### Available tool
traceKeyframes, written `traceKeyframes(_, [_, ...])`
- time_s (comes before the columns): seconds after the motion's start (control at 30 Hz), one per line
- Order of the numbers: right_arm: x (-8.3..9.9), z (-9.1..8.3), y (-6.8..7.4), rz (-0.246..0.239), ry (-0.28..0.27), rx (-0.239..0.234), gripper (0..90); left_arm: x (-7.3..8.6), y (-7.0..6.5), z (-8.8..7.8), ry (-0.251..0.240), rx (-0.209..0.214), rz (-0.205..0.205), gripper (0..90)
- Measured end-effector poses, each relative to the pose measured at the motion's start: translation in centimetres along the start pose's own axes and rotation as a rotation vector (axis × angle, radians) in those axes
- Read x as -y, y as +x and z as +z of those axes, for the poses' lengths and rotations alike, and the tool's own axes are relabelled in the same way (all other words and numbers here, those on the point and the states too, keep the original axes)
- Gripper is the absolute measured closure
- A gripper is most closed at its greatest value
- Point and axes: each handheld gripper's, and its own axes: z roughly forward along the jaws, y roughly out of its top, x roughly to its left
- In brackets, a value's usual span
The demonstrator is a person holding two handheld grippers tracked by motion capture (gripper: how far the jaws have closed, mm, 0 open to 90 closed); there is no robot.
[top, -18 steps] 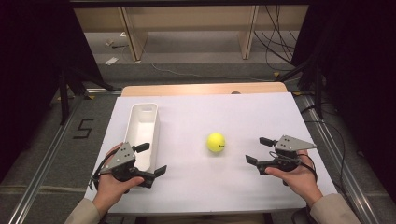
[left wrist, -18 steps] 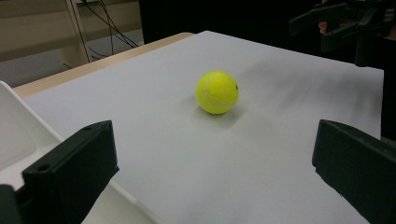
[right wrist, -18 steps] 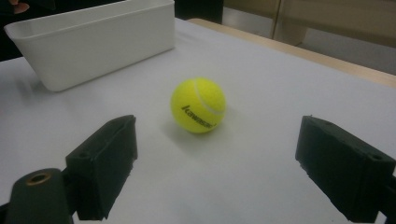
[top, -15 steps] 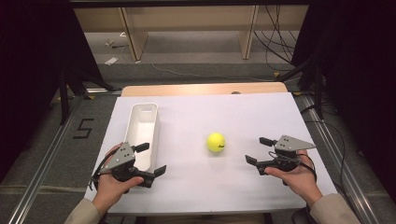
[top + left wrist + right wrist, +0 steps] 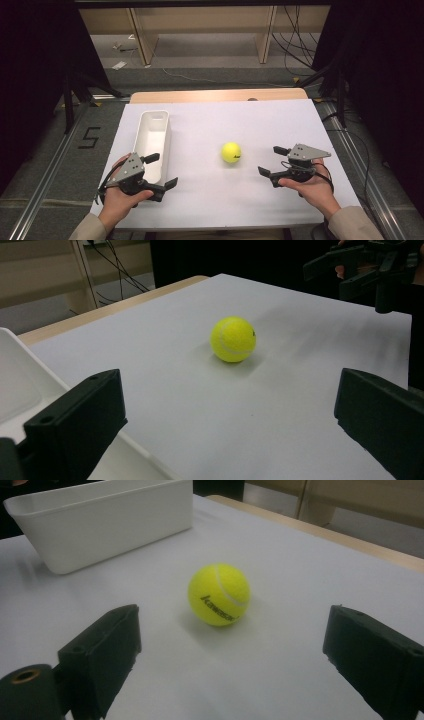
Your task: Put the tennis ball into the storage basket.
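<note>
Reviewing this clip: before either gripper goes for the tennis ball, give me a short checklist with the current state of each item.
1. Tennis ball free on the white sheet, touching neither gripper nor bin: ok.
2. Right gripper open wide enough for the ball, jaws spread on either side of it in the right gripper view: ok.
3. Left gripper open, jaws wide apart: ok.
4. Path from right gripper to ball unobstructed: ok.
5. White bin empty and upright: ok from the high view.
6. Left gripper clear of the bin's near end: cannot tell, it sits very close to the bin.

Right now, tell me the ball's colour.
Yellow ball with white seams, clearest in the right gripper view.
</note>
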Motion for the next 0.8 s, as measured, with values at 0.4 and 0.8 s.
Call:
traceKeyframes(0.4, [-0.5, 1.2, -0.3, 0.000, 0.000, 0.012, 7.7, 0.0, 0.0, 0.0, 0.000, -0.001, 0.008, 0.0])
traceKeyframes(0.8, [-1.2, 3.2, -0.4, -0.004, 0.013, -0.004, 7.1, -0.1, 0.0, -0.1, -0.002, -0.001, 0.006, 0.0])
